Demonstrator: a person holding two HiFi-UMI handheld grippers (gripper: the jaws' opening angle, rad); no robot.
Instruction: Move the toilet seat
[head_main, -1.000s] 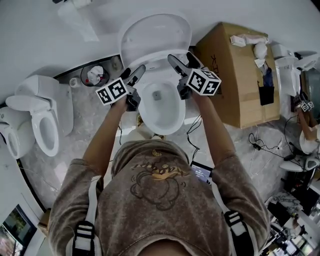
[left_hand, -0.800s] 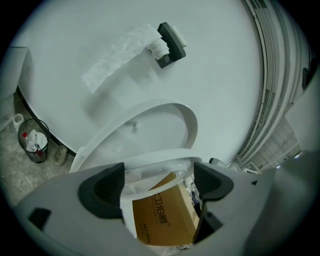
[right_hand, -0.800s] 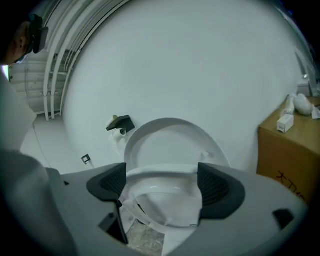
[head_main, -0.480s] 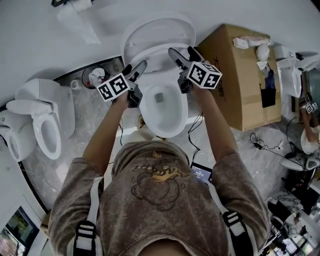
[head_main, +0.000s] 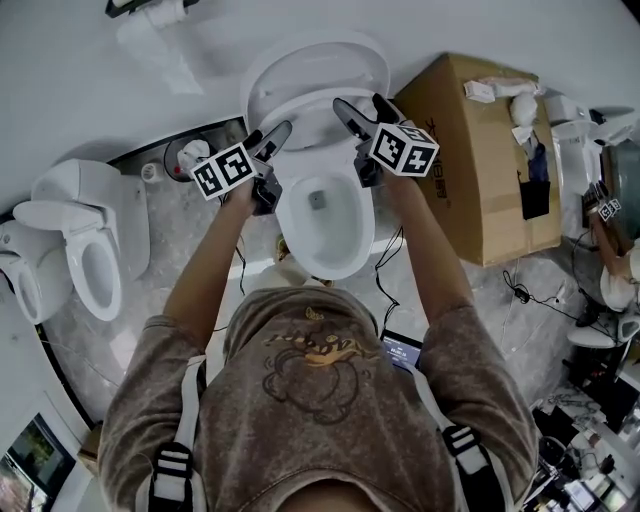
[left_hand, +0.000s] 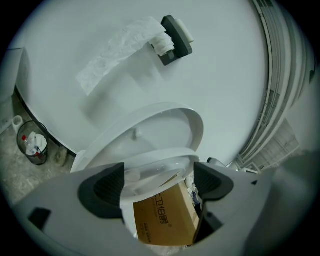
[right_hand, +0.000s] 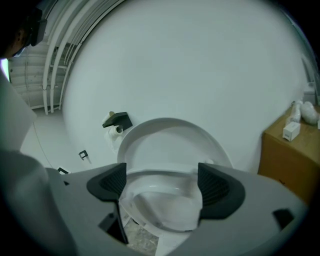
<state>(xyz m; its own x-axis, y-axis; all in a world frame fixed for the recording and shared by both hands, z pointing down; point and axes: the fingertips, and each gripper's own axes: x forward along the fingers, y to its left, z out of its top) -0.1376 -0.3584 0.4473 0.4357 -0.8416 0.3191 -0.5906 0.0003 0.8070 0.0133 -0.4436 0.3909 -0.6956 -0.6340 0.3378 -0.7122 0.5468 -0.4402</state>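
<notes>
Standing over the bowl (head_main: 325, 215), the person holds one gripper at each side of the seat (head_main: 300, 108). The seat sits tilted up off the bowl, close under the lid (head_main: 315, 65), which leans back on the wall.

The seat looks like a rigid, glossy plastic ring on a rear hinge. It is probably light to swing but smooth enough to slip from narrow pads, and likely to drop with a bang if let go. The side rims near the front look like the best hold, one gripper on each side, so the hinge takes an even load.

At the far left a bin (head_main: 185, 155) stands on the floor, well clear of the work.

The left gripper (head_main: 268, 135) has its jaws spread wide. In the left gripper view the seat's curved edge (left_hand: 160, 165) runs across the gap between the dark pads (left_hand: 102, 187). Neither pad is closed on it, and whether one brushes the rim cannot be told.

The right gripper (head_main: 360, 108) is spread just as wide. Its own view shows the seat's front band (right_hand: 160, 173) and the bowl below it framed between the pads (right_hand: 217, 187), with nothing clamped.

A box (head_main: 480, 150) stands just beside the toilet on the right.
</notes>
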